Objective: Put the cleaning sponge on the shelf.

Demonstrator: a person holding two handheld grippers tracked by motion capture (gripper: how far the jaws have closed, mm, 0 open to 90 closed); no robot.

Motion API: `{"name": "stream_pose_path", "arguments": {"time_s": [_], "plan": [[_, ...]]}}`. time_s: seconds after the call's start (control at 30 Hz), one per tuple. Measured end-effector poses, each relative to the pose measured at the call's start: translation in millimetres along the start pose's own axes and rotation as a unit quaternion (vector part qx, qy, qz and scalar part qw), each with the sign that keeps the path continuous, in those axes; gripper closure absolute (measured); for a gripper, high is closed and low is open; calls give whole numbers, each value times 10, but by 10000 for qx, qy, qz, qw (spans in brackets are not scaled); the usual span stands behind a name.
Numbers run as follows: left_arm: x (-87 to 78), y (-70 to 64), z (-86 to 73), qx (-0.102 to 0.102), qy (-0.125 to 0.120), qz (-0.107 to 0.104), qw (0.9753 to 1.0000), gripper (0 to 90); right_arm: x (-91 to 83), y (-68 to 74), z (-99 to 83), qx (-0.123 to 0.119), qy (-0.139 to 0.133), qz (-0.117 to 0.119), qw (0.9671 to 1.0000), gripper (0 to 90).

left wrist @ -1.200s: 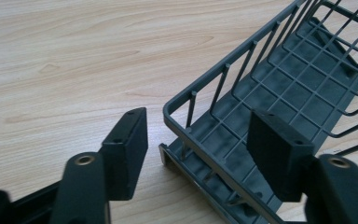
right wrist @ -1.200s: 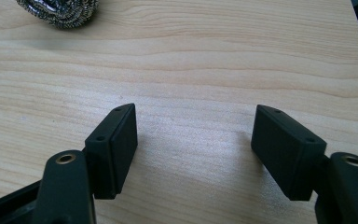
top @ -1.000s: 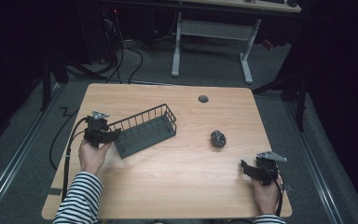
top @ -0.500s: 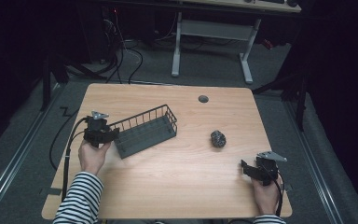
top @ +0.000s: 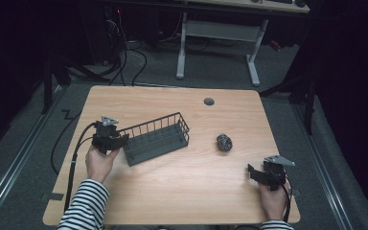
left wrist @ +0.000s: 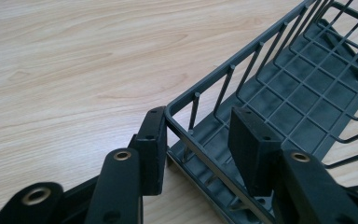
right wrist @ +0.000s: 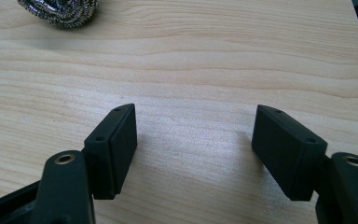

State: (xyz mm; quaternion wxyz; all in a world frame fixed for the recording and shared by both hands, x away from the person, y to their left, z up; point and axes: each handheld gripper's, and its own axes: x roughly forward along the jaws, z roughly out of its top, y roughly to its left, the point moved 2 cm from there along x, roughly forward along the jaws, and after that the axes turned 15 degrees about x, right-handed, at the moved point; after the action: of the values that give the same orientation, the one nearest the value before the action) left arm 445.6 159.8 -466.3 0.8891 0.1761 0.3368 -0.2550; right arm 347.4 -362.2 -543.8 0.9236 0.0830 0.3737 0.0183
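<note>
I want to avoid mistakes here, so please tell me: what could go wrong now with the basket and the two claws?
1. The left claw straddles only the corner rim of the wire basket, jaws not yet closed. Gripped there and lifted, the long basket may tilt or swing.
2. One jaw sits inside the basket, near thin wires; closing may catch a wire instead of the rim.
3. The steel scrubber lies apart from the open right claw; it looks light and may roll when touched.

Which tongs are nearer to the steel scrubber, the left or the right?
The right tongs are nearer, resting open just beyond the steel scrubber toward the person. The left tongs sit far across the table, straddling the wire basket rim.
</note>
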Motion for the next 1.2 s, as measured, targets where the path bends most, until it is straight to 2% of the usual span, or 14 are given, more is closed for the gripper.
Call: {"name": "stream_pose_path", "arguments": {"time_s": [0.23,0.33,0.73,0.87,1.2], "plan": [[14,-125,37,128,-55,-128,9998,579,1,0,0,-5,1,2,10000,311],[22,-185,54,200,-48,-121,9997,579,0,0,0,-6,3,4,10000,311],[57,-436,140,322,-163,-469,9982,574,0,1,0,5,4,1,10000,311],[72,-509,165,424,-218,-505,9976,571,0,1,0,1,5,3,10000,311],[46,-668,137,362,-356,-632,9967,557,0,1,0,-5,5,4,10000,310]]}}
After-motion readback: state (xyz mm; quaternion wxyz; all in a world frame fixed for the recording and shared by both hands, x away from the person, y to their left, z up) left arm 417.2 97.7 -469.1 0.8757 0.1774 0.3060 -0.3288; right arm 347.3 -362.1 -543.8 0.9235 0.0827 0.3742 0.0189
